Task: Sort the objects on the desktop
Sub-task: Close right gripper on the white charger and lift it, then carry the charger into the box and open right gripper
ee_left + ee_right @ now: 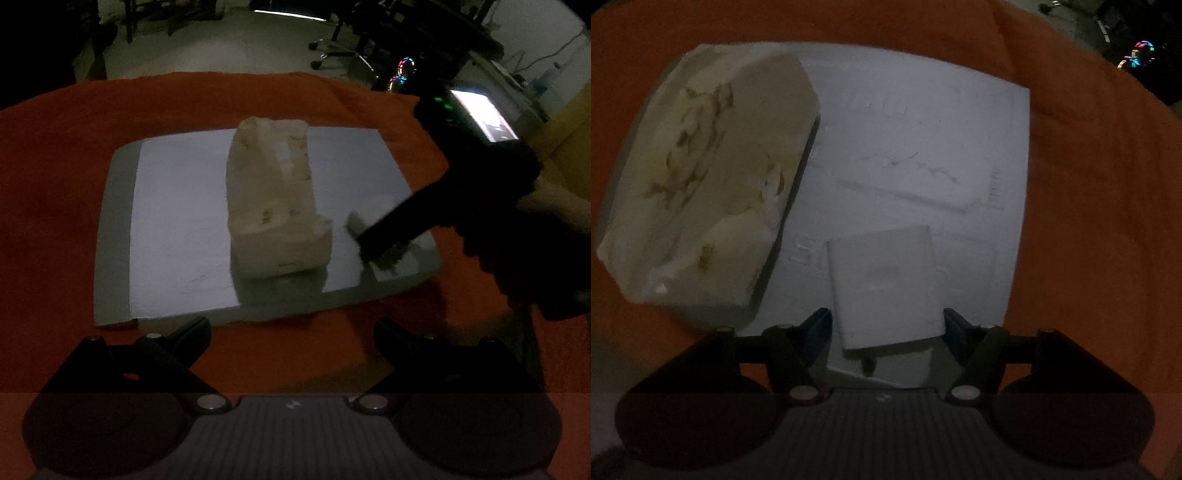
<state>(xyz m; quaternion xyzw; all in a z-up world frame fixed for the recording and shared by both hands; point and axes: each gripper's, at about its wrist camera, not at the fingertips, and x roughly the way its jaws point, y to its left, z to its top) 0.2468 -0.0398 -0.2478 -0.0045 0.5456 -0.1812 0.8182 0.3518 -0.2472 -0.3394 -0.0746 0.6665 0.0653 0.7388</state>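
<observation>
Orange cloth (55, 192) under grey board (177, 206) — dim room, office chair (332, 48).

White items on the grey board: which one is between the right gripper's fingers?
The small flat white block, sitting between the right gripper fingers. The tall tissue pack stands apart, untouched, further left on the grey board.

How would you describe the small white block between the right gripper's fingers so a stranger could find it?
On the orange cloth lies a grey board. The small white block sits at its edge, between the right gripper fingers, flat and plain, unlike the bulky printed tissue pack beside it.
</observation>
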